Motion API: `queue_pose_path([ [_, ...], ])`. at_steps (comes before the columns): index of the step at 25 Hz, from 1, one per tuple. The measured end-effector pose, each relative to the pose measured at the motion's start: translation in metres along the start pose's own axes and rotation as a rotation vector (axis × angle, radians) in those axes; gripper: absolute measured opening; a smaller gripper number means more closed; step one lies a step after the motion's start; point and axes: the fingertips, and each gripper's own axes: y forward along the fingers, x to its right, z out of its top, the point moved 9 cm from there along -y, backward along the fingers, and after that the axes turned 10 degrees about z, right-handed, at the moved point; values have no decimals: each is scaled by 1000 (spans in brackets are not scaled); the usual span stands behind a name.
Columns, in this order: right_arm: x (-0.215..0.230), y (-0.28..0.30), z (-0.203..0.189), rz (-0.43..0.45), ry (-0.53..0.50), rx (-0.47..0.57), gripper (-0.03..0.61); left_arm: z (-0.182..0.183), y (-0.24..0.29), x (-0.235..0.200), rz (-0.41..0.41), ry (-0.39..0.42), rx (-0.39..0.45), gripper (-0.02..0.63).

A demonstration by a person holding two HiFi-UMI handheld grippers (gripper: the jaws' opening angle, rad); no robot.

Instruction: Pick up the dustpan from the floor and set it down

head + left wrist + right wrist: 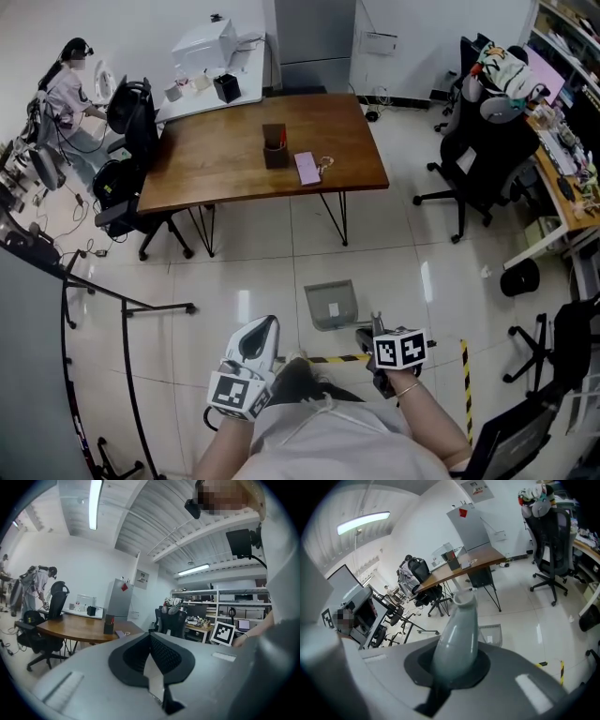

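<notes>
Right gripper [375, 324] clamped on grey dustpan [330, 302] handle; left gripper [265, 328] empty (jaws pressed together).

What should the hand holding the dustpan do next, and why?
Probably ease the right gripper down a little until the dustpan sits flat on the floor, and only then open up. Its jaws are shut on the handle, and I can't tell whether the pan touches the tiles yet, so letting go now might drop it.
</notes>
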Motion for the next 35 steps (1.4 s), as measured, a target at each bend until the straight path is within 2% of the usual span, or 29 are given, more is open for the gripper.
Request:
queue_pose_path([
  [5, 10, 26, 24, -21, 44, -16, 5, -10, 39, -28, -49, -26, -33, 15],
  [12, 27, 65, 75, -60, 77, -32, 5, 14, 105, -78, -85, -46, -49, 15],
  [18, 61, 99, 112, -89, 81, -41, 5, 8, 144, -102, -57, -60, -91, 15],
  [22, 96, 126, 140, -94, 101, -49, 5, 2, 165, -99, -15, -88, -105, 15],
  [28, 141, 172, 172, -102, 96, -70, 5, -19, 190, -100, -8, -99, -144, 15],
  [31, 160, 194, 180, -103, 76, -95, 5, -26, 201, -104, -3, -91, -157, 15],
  [35, 180, 220, 177, -100, 86, -82, 5, -54, 214, -119, 14, -82, -158, 15],
])
